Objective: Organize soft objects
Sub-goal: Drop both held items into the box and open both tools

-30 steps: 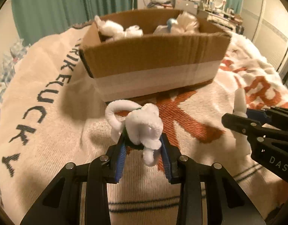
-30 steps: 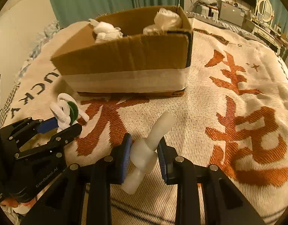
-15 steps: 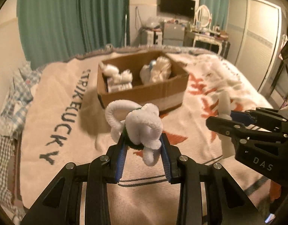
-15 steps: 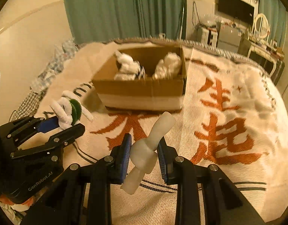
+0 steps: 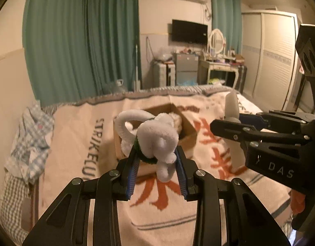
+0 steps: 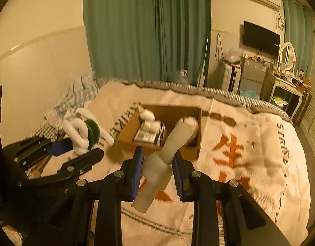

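My left gripper (image 5: pixel 156 156) is shut on a white plush toy (image 5: pixel 155 137) with looped limbs and a green middle, held up in the air. The same left gripper (image 6: pixel 83 143) and plush toy (image 6: pixel 81 132) show at the left of the right wrist view. My right gripper (image 6: pixel 157 157) is shut on a pale soft bone-shaped piece (image 6: pixel 163 160), tilted up to the right. In the left wrist view the right gripper (image 5: pixel 229 123) holds that bone-shaped piece (image 5: pixel 232 110) upright. Below and ahead, an open cardboard box (image 6: pixel 169 112) on the bed holds several white soft things.
A cream blanket (image 6: pixel 249 143) with orange characters and dark lettering covers the bed. Checked cloth (image 5: pixel 30 139) lies bunched at the bed's left edge. Green curtains (image 5: pixel 81 41), a wall television, a dressing table (image 5: pixel 221 65) and a wardrobe stand beyond the bed.
Both grippers have risen well above the bed with their toys still gripped. The box has shrunk from close and wide to small and low, and more of the room has come into view.
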`<state>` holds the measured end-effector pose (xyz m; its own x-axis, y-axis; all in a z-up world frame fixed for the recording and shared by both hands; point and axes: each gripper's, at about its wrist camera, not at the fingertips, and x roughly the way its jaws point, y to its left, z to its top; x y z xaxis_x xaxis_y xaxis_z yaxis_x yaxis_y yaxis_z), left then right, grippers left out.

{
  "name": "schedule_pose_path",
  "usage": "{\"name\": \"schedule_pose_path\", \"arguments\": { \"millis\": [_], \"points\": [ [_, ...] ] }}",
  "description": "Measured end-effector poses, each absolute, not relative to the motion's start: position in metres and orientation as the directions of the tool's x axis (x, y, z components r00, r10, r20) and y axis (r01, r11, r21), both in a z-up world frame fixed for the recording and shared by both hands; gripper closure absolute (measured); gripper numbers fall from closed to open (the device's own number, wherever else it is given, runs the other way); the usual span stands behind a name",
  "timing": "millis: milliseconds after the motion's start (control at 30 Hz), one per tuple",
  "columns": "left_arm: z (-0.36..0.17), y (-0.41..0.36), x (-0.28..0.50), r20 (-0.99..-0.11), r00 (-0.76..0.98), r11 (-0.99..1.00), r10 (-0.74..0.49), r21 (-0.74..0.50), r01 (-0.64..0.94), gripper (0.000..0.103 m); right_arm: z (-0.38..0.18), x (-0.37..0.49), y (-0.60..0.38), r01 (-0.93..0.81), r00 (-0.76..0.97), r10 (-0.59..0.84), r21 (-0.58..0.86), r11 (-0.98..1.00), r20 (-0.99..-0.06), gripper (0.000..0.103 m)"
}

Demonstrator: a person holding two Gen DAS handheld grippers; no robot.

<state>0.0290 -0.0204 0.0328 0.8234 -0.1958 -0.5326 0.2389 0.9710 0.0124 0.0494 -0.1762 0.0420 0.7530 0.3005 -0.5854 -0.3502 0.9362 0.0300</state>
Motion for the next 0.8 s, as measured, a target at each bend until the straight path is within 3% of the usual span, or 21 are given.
{"name": "schedule_pose_path", "arguments": {
  "millis": [400, 800],
  "points": [
    [0.034, -0.012, 0.126, -0.539, 0.825, 0.978, -0.171, 0.007, 0.207, 0.07, 0.046, 0.159, -0.164, -0.373, 0.738, 0.335, 0.061, 0.926, -0.586, 0.076],
    [-0.034, -0.018, 0.234, -0.649, 0.747, 0.983, -0.142, -0.002, 0.185, 0.07, -0.047, 0.295, -0.168, -0.342, 0.611, 0.366, 0.183, 0.922, -0.701, 0.075]
  ]
}}
